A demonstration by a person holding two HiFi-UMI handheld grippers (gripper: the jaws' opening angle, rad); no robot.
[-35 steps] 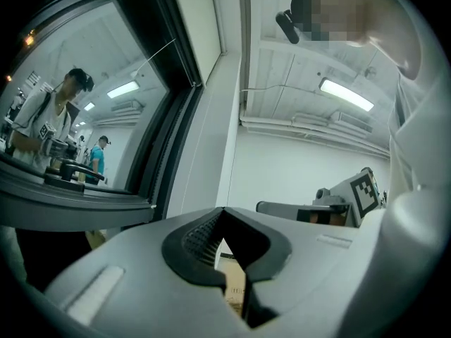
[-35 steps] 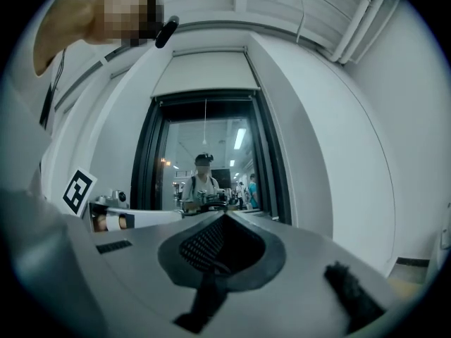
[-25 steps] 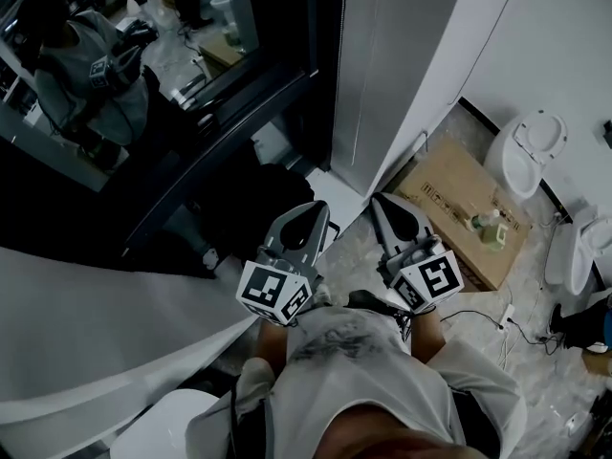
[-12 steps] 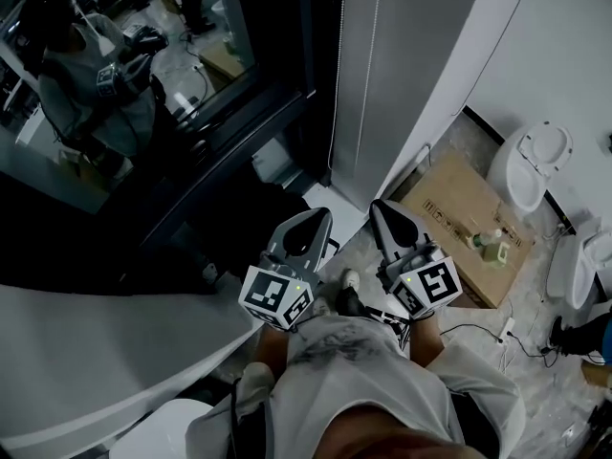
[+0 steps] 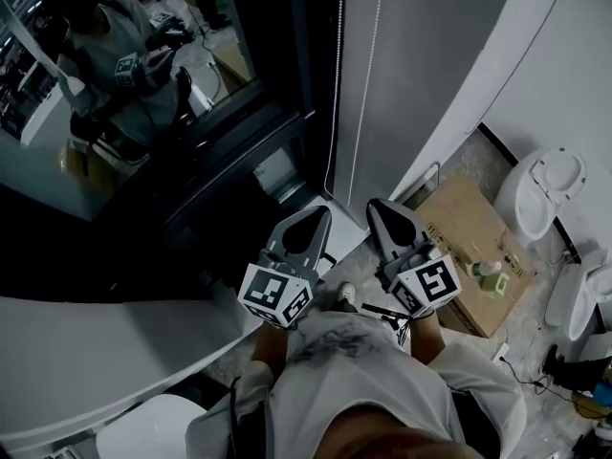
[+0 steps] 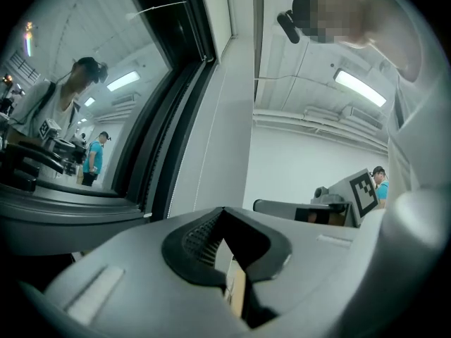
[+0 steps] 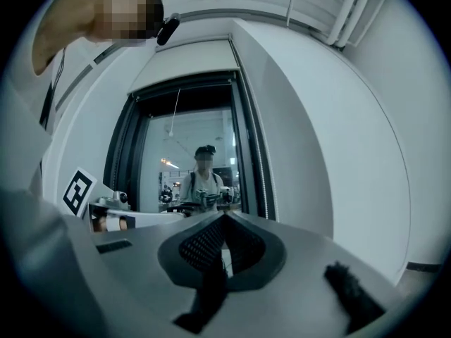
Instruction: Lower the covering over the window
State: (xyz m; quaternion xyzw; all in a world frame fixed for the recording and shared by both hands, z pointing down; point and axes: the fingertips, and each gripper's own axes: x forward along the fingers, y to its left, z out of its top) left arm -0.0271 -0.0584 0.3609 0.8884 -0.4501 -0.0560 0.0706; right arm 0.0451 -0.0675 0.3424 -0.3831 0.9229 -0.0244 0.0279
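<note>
The window (image 5: 191, 94) is dark-framed. Its glass is bare in every view and mirrors a standing person (image 5: 115, 55) holding tools, so what lies beyond the pane is hard to read. The covering itself cannot be made out. In the right gripper view a pale panel (image 7: 187, 58) sits directly above the window's top edge, but whether it houses the covering is unclear. A thin bead chain (image 5: 337, 94) hangs just beside the window's right frame. Its top is cut off by the picture edge and its lower end is lost against the grey wall.

The left hand-held gripper (image 5: 308, 214) and the right hand-held gripper (image 5: 386, 208) are level, side by side, and short of the window's lower right corner. Both are apart from the chain. Each is clenched, its ribbed pads meeting with nothing between them.

Right of the window, on the floor, lies a cardboard sheet (image 5: 469, 247) with a small bottle (image 5: 488, 277) on it. Beyond that stand toilets (image 5: 540, 194), partly cropped. Below the window a pale curved slab (image 5: 96, 352) runs out of frame, and what it is cannot be told. The wearer's shirt (image 5: 354, 371) hides the floor nearest the window.
</note>
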